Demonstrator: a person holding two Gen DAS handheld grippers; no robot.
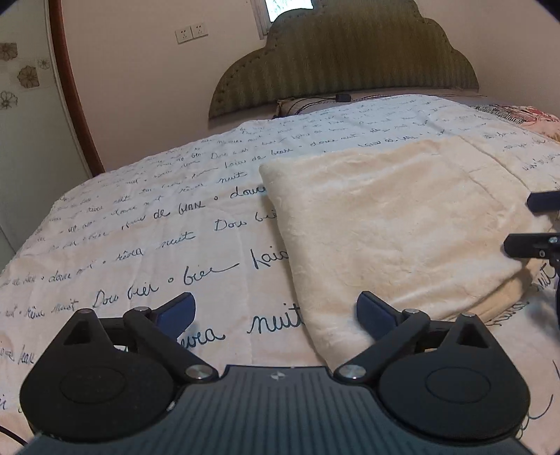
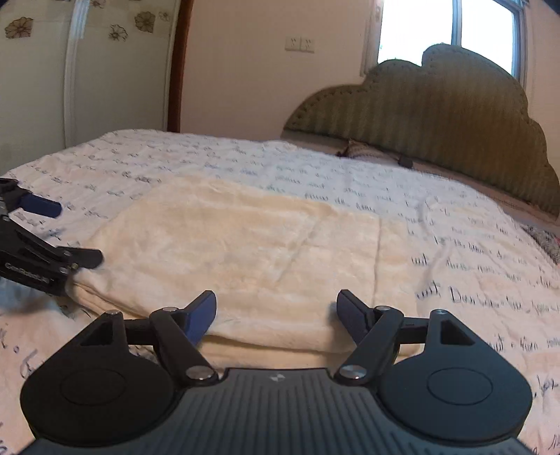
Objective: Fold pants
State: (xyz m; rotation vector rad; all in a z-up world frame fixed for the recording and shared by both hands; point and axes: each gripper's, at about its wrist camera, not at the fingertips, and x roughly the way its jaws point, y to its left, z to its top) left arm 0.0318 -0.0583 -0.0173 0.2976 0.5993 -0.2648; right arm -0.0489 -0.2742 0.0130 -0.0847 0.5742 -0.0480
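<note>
The cream fleece pants [image 1: 395,224] lie folded into a thick rectangle on the bed. In the left wrist view my left gripper [image 1: 276,316] is open, low over the bedspread at the fold's near left corner, its right finger at the fabric edge. My right gripper [image 1: 518,224] shows at the right edge of that view, open beside the pants. In the right wrist view the pants [image 2: 245,245] lie ahead and my right gripper [image 2: 276,315] is open over their near edge, nothing pinched. The left gripper [image 2: 70,234] sits open at the pants' left corner.
The bedspread [image 1: 140,224] is white with dark handwritten script. A green scalloped headboard [image 2: 437,119] stands behind, with a pillow [image 2: 364,150] and a small black device at its base. A floral wardrobe [image 2: 87,70] and a window [image 2: 448,31] lie beyond.
</note>
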